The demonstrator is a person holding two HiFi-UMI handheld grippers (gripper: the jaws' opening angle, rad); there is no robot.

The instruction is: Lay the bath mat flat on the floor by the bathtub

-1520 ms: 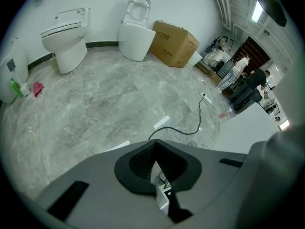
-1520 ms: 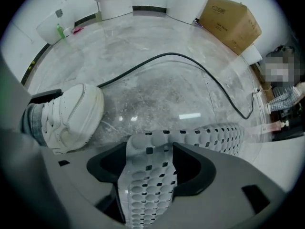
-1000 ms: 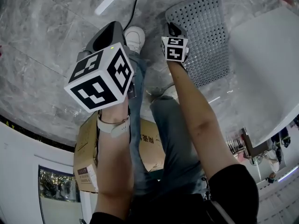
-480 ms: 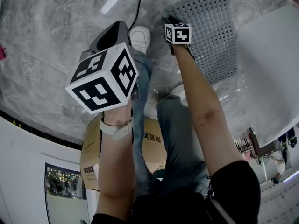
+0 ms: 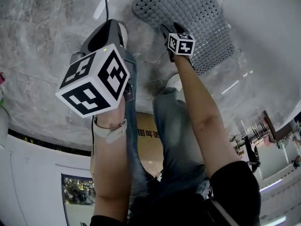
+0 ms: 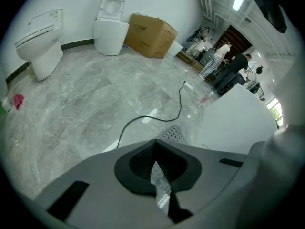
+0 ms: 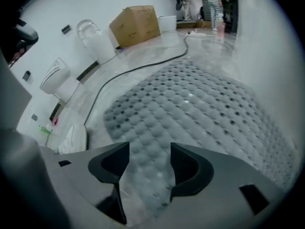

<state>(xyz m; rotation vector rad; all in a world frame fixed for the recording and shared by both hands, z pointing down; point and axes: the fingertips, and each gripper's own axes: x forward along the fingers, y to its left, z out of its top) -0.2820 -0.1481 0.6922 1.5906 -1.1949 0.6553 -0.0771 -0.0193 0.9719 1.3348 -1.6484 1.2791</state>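
Where the head view is read from its left edge, the entries run as follows.

Floor (image 5: 42, 41): grey veined marble, glossy, carrying everything listed below.

Left gripper (image 6: 155, 149): held high over bare floor, marker cube (image 5: 94, 81) uppermost. Fingers clenched together with nothing between them; only floor shows past the tips.

Cable (image 6: 143, 120): black and thin, trailing across the floor ahead of the left gripper.

Shoe (image 7: 74, 137): white, on the floor just left of the mat's near corner.

Right gripper (image 7: 149, 161): angled steeply down over the near end of the mat, with a small marker cube (image 5: 181, 44) on top. Its jaws have just been opening and now stand released and well apart. The mat's dimpled surface shows in the gap between them, and neither pad presses on it.

Bath mat (image 5: 188, 8): grey, perforated and dimpled, spread out on the floor, its long edge running just beside the tub.

Bathtub (image 5: 268, 41): white and smooth-sided, filling the right of the head view.

Background, left gripper view: two white toilets (image 6: 43, 37) against the wall and a cardboard box (image 6: 150, 28).
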